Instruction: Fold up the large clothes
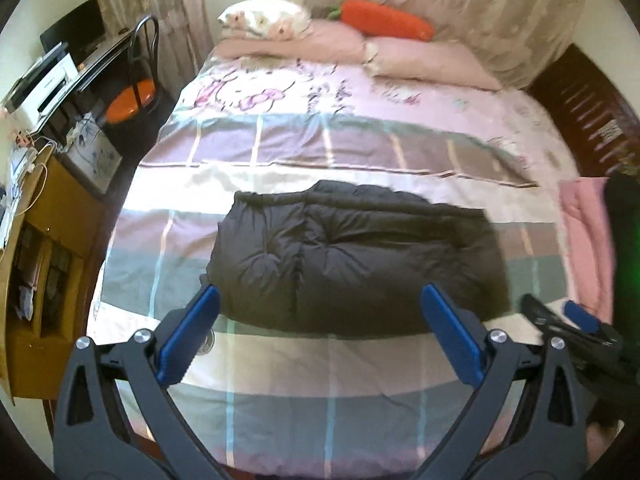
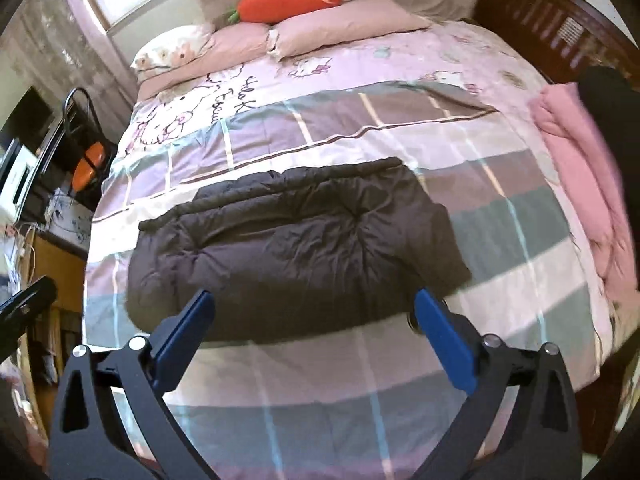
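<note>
Nearest in each wrist view are the blue-padded fingers. The left gripper (image 1: 320,296) stands wide apart, released, nothing between its fingers. The right gripper (image 2: 314,302) is likewise spread wide and grips nothing; its tip also shows at the right edge of the left view.

Just beyond both, below them, lies the jacket (image 1: 352,264), a dark padded garment folded into a broad, puffy rectangle. It rests on the near half of the bed, on a striped quilt (image 1: 280,392) of grey, white and pale pink bands, with its near edge rounded and its far edge showing a seam line. Neither gripper touches it.

To the right of the jacket, at the bed's right edge, lies a pink garment (image 2: 580,184), with something dark just beyond it.

Farther up, the striped quilt ends and a pink cartoon-printed sheet (image 2: 360,60) covers the far part of the bed. On it at the far end lie pink pillows (image 2: 344,26) and, behind them, an orange carrot cushion (image 2: 288,0).

Left of the bed stand a wooden cabinet (image 1: 44,208), a chair (image 1: 132,96) with an orange seat, and a desk with a white printer (image 1: 40,88). A dark headboard (image 1: 592,120) runs along the far right.
</note>
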### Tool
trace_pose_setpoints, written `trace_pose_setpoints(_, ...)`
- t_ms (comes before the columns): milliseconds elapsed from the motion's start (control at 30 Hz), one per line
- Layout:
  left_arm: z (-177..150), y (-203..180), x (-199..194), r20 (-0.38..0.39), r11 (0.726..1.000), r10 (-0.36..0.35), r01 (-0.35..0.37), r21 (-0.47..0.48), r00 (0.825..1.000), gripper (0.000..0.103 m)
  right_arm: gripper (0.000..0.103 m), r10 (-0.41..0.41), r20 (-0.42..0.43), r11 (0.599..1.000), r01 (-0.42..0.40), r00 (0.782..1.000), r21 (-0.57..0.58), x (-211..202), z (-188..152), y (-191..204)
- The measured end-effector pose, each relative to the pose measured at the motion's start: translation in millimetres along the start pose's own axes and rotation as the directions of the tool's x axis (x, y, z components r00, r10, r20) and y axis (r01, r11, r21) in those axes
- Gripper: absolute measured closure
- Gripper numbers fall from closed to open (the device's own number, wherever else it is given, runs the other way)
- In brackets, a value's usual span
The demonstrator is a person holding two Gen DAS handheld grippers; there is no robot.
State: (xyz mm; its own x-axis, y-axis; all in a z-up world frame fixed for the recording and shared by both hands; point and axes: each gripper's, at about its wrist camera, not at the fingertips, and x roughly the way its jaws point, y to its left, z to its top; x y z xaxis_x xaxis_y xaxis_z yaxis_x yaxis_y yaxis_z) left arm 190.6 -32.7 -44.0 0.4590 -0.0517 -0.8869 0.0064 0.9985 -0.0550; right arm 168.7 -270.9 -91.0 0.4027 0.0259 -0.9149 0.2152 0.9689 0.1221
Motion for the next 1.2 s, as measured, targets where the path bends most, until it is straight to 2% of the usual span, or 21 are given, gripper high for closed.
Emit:
trace_pose_setpoints(67, -1.0, 0.4, -26.8, 0.019, 1.000, 0.000, 0.000, 0.014, 1.000, 0.002, 0.002, -0.007, 0.006, 1.000, 0.008, 1.000, -0.004, -17.7, 2.7, 3.7)
trace_pose_setpoints(167, -5.9, -2.1, -63.8, 0.072, 0.999, -0.006, 0.003, 0.033, 0.997, 0.002, 0.002, -0.033, 0.065, 0.999, 0.035, 0.997, -0.031, -53.5, 4.0, 12.5)
trace_pose_setpoints(267, -10.0, -5.8, -87.1, 0.091, 0.998, -0.040, 0.036, 0.048, 0.995, 0.002, 0.002, -0.053, 0.104, 0.996, 0.060, 0.993, -0.062, -76.8, 3.1, 20.0)
trace_pose_setpoints(333, -12.9, -9.5, -96.5, 0.108, 0.997, -0.042, 0.034, 0.070, 0.993, 0.002, 0.002, -0.034, 0.119, 0.995, 0.045, 0.992, -0.089, -88.5, 1.1, 28.6)
trace_pose_setpoints(500, -13.8, -7.4, -105.1, 0.101, 0.998, 0.022, -0.028, 0.062, 0.995, 0.002, 0.002, -0.051, 0.129, 0.992, 0.065, 0.990, -0.108, -99.8, -5.6, 40.8)
trace_pose_setpoints(733, -14.6, 2.6, -118.7, 0.121, 0.998, -0.065, 0.062, 0.024, 0.991, 0.002, 0.002, -0.048, 0.140, 0.989, 0.067, 0.989, -0.133, -108.7, -11.6, 53.5)
trace_pose_setpoints(867, -16.3, 3.4, -122.1, 0.142, 0.998, -0.059, 0.057, 0.020, 0.988, 0.002, 0.002, -0.043, 0.132, 0.990, 0.061, 0.990, -0.131, -108.2, -13.3, 54.8)
trace_pose_setpoints(1200, -15.9, -11.7, -120.0, 0.131, 0.997, -0.035, 0.026, 0.068, 0.991, 0.002, 0.002, -0.044, 0.129, 0.990, 0.060, 0.991, -0.129, -107.4, -14.6, 56.0)
